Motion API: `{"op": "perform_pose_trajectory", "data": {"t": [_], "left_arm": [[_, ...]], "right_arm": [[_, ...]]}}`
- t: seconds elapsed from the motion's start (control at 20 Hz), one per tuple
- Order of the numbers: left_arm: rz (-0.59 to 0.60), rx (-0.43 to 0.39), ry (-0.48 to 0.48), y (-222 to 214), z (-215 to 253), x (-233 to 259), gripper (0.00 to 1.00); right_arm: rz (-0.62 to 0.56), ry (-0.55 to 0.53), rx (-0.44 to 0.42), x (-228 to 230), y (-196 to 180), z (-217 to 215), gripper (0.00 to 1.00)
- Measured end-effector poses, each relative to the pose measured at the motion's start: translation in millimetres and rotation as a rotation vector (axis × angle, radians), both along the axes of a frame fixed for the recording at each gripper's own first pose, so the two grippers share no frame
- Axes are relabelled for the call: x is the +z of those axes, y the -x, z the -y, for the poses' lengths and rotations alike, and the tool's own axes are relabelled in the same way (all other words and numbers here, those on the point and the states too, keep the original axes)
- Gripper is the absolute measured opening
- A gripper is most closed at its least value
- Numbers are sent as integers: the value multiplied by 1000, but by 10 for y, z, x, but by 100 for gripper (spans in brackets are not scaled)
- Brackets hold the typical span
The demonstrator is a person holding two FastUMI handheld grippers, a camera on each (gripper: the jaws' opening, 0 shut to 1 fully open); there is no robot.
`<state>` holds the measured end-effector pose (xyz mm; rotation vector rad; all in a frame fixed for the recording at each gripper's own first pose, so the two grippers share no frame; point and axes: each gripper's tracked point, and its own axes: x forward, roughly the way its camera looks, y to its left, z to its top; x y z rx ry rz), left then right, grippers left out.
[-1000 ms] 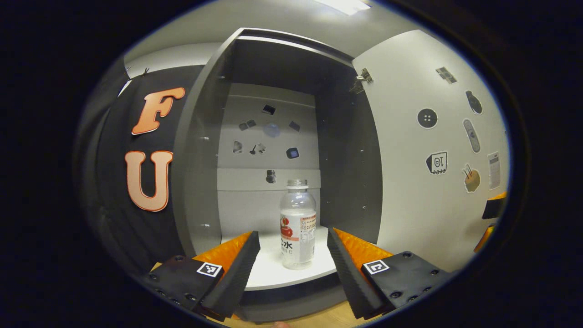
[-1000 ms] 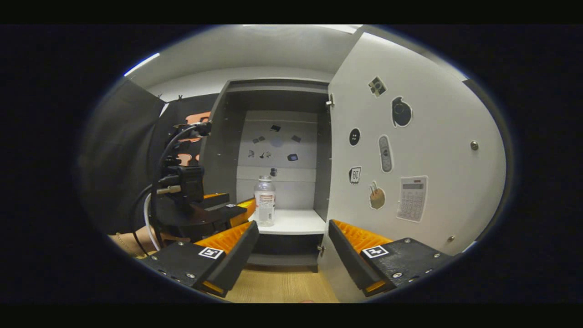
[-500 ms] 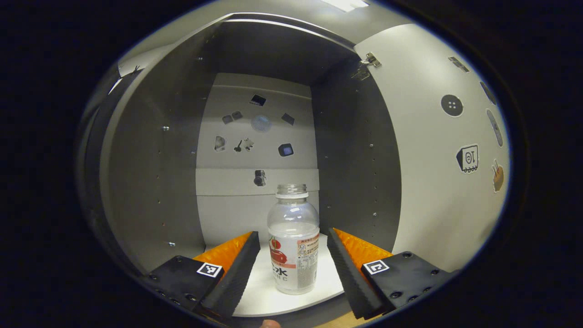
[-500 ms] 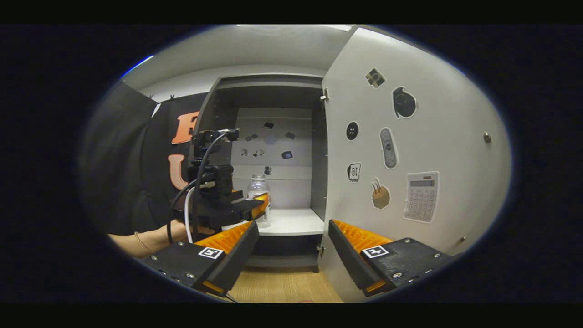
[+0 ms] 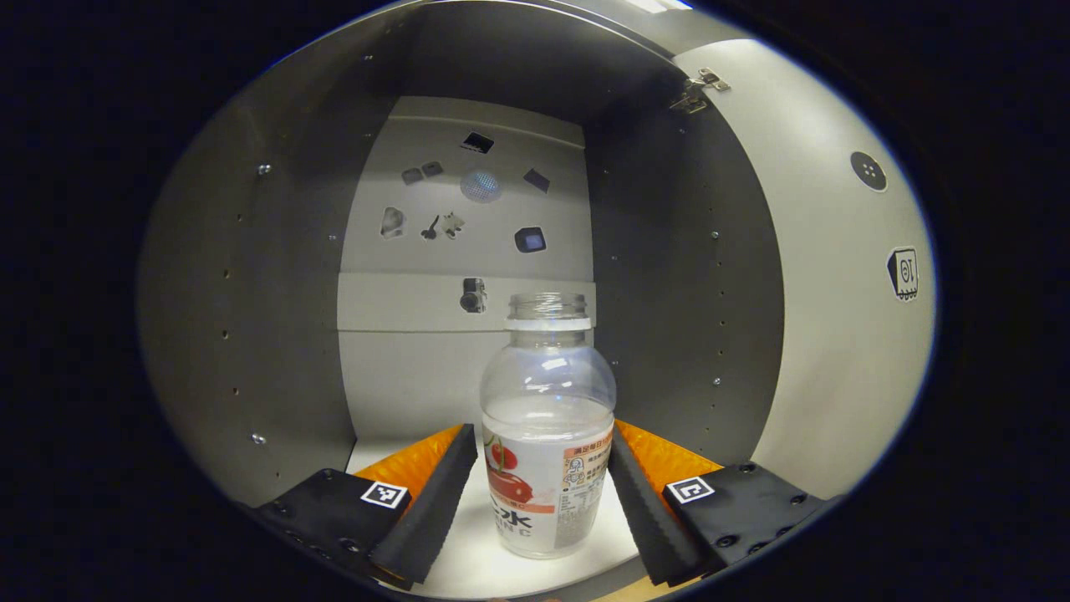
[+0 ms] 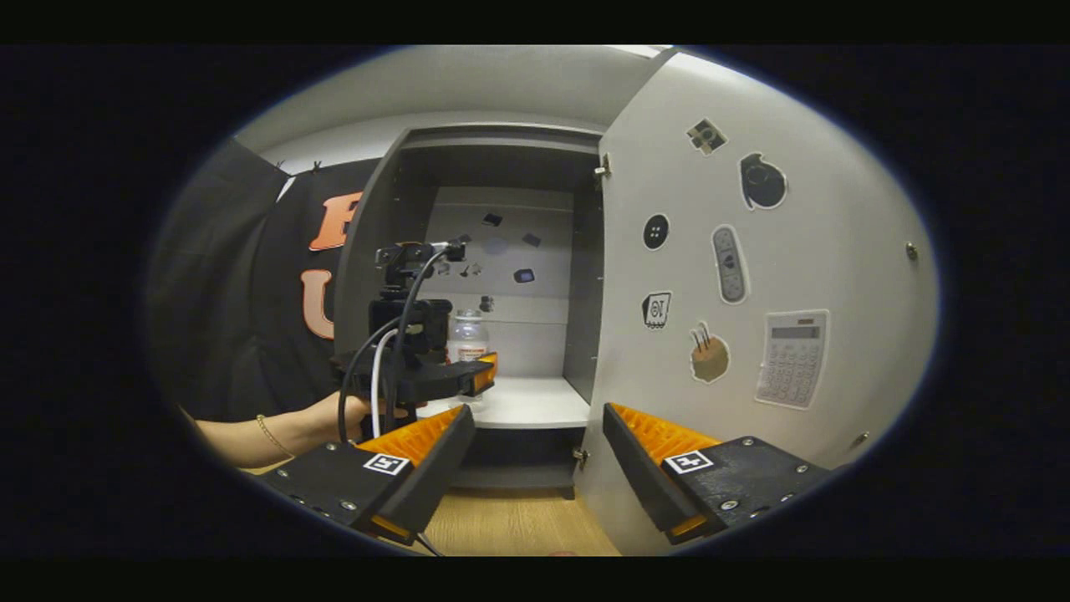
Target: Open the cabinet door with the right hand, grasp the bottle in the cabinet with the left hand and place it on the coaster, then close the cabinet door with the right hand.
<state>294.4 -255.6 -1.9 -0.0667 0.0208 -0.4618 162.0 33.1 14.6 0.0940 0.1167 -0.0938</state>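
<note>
Our left gripper (image 5: 542, 489) brackets the clear, capless plastic bottle with a red-and-white label (image 5: 547, 435), low centre on the white cabinet shelf (image 5: 468, 560), jaws open. Partly filled, probably light, slippery and crushable: we'd grip the labelled middle, upright. Right gripper (image 6: 539, 464) idles open.

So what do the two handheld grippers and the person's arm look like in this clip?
The left gripper and the right gripper both have wedge-shaped ridged fingers on black bolted plates, each plate with a square black-and-white marker. In the right gripper view, black and white cables loop off the left gripper, and the hand holding it wears a thin bracelet.
</note>
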Motion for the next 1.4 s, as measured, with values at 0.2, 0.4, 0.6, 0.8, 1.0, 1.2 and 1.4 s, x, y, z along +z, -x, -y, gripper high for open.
{"op": "perform_pose_trajectory", "data": {"t": [0.2, 0.4, 0.6, 0.8, 1.0, 1.2, 1.4], "left_arm": [[1, -10, -4, 21, 33, 7, 85], [10, -23, 6, 94, 12, 16, 81], [24, -17, 37, 210, -85, 91, 78], [26, -3, 50, 445, -222, 145, 78], [28, 44, 56, 820, -461, 191, 79], [23, 110, 31, 1218, -727, 171, 79], [-3, 184, 33, 1610, -1021, 79, 79]], "right_arm": [[-10, 0, -1, -14, 15, 7, 97], [-21, 8, 12, -35, 36, 1, 95], [-10, 19, 34, -17, 46, -19, 95], [6, 27, 78, 8, 66, -75, 95], [18, 49, 145, 16, 116, -144, 95], [39, 33, 231, 35, 84, -250, 95], [42, 4, 310, 14, 244, -415, 95]]}}
